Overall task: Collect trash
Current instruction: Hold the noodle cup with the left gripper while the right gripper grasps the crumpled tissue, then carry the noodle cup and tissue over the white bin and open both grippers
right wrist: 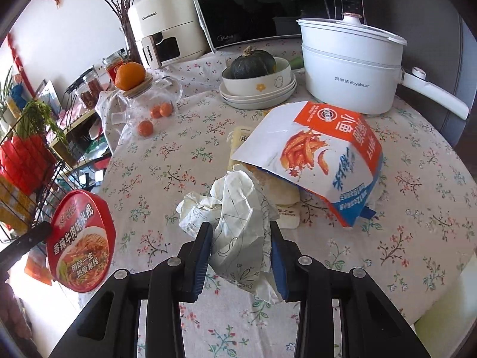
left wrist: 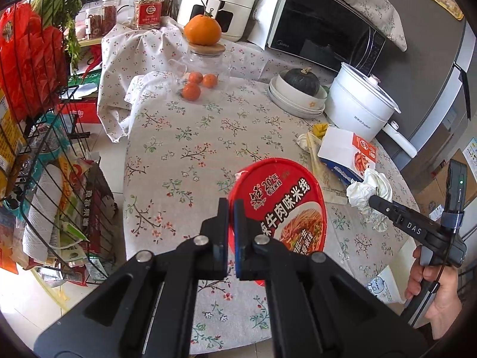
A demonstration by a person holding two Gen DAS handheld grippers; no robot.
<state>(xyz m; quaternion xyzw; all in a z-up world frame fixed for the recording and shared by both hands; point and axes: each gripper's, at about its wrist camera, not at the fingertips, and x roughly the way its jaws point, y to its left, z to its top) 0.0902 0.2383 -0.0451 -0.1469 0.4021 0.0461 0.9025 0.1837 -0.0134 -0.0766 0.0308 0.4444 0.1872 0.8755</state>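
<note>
On the floral tablecloth (right wrist: 167,179), our left gripper (left wrist: 231,205) pinches the noodle-cup lid (left wrist: 283,205); our right gripper (right wrist: 241,235) clamps crumpled paper (right wrist: 238,217), which may snag the snack bag (right wrist: 325,161) at one o'clock.

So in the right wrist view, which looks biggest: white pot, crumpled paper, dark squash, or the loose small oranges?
1. white pot
2. crumpled paper, though nearness inflates it
3. dark squash
4. small oranges

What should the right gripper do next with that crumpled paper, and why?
Probably lift it clear. The right gripper is shut on the crumpled paper, whose far folds seem to rest against the orange and blue snack bag, while the left gripper holds the red noodle lid.
</note>
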